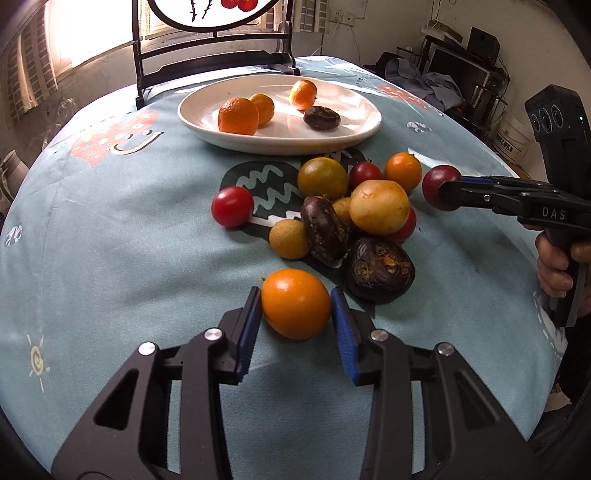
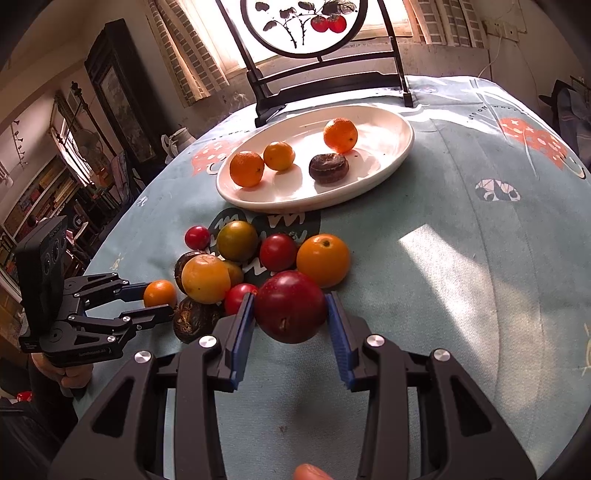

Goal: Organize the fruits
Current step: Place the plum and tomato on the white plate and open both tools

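A white oval plate (image 1: 207, 127) (image 2: 388, 162) at the far side of the table holds three oranges and one dark brown fruit (image 1: 321, 118) (image 2: 328, 168). A heap of loose fruits (image 1: 369, 206) (image 2: 236, 258) lies on the blue cloth in front of it. My left gripper (image 1: 295, 314) (image 2: 162, 299) is shut on a small orange (image 1: 295, 308) (image 2: 159, 293) at the near edge of the heap. My right gripper (image 2: 290, 314) (image 1: 443, 192) is shut on a dark red plum (image 2: 290, 310) (image 1: 437, 182) at the heap's right side.
A dark wooden stand with a round painted screen (image 1: 214, 40) (image 2: 306, 29) stands behind the plate. The heap holds red tomatoes (image 1: 232, 206), yellow and orange fruits (image 1: 379, 206) and dark brown fruits (image 1: 380, 269). Room clutter lies beyond the table edges.
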Motion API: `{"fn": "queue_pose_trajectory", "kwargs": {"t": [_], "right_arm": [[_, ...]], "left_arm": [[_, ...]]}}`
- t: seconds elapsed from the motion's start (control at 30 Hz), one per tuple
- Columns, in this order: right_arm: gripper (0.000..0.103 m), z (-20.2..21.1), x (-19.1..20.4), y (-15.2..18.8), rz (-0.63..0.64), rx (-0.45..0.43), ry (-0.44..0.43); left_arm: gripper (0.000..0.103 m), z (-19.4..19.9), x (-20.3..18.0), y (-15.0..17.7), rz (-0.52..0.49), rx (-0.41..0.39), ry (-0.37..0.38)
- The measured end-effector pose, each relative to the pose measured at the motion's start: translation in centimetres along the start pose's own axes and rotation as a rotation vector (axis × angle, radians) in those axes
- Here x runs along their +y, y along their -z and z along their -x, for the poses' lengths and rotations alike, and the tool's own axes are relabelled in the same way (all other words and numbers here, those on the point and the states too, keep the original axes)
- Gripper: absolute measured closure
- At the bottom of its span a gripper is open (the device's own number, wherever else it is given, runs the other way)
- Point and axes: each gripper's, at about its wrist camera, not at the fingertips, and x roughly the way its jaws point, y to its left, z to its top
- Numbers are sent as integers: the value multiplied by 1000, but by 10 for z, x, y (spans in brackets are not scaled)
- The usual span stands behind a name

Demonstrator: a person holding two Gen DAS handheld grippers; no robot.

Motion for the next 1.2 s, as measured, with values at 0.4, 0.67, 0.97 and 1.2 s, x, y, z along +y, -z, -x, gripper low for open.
{"fn": "queue_pose_trajectory", "kwargs": {"t": [0.4,0.67,0.97,1.2], "right_arm": [[63,8,1,-8,5,-50,-47],[64,-12,-13,-81,-25,-163,29],[62,-68,-44,-115,-41,-114,98],[31,-30,-34,-110,-15,-193,65]], "left_arm": [[66,13,3,-9,32,-52,21],[66,5,4,-108,68,-134,24],[66,-61,-4,-154,37,-50,-41],[4,-16,-3,-143,40,-186,-125]]}}
